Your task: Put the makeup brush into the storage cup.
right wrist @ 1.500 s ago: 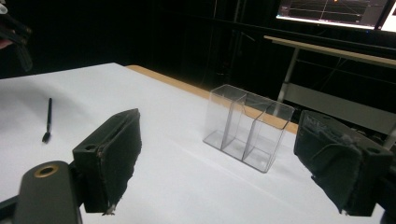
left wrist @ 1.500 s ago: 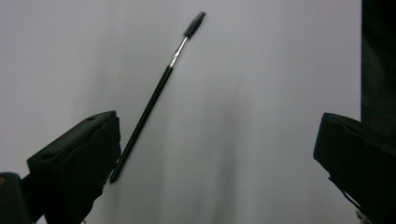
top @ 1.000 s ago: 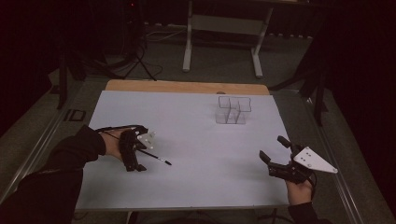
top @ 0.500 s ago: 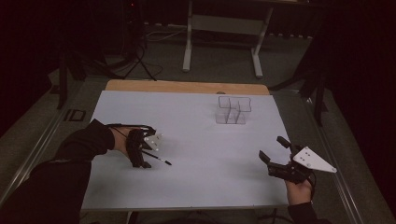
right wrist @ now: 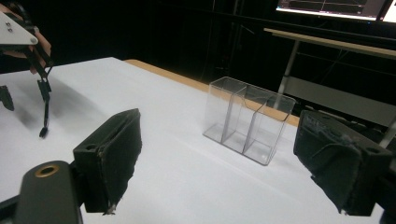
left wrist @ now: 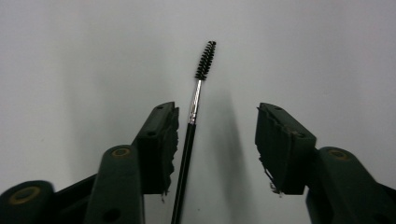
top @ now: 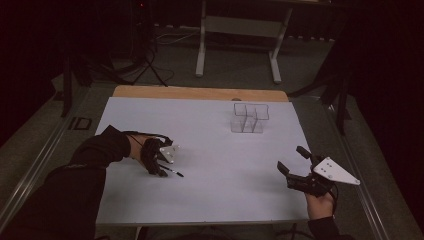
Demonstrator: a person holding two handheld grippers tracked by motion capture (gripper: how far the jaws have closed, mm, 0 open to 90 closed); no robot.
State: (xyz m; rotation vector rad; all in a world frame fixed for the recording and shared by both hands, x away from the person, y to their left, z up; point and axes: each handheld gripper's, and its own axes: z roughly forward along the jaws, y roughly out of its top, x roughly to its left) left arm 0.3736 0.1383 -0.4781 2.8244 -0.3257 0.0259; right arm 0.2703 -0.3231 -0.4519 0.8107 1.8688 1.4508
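Observation:
A thin black wand with a bristle brush tip (left wrist: 189, 135) lies flat on the white table sheet (top: 220, 150). My left gripper (left wrist: 217, 109) points down over it, with the handle between the jaws, close by the left pad (left wrist: 161, 140) and apart from the right one. The jaws have just been closing and a gap remains, so the gripper is open. From above, the left gripper (top: 161, 170) sits at the left front with the brush (top: 176, 173) sticking out to its right. My right gripper (top: 290, 157) rests open and empty at the right front.
A clear plastic organizer (top: 248, 118) with three compartments stands at the back right; it lies ahead of the right gripper (right wrist: 218, 115) as the organizer (right wrist: 247, 119). A wooden edge (top: 200, 92) runs along the table's far side. A metal stand (top: 202, 45) is on the floor beyond.
The left hand has shifted right and lowered over the brush, and its jaws have narrowed around the handle. The right hand has stayed put.

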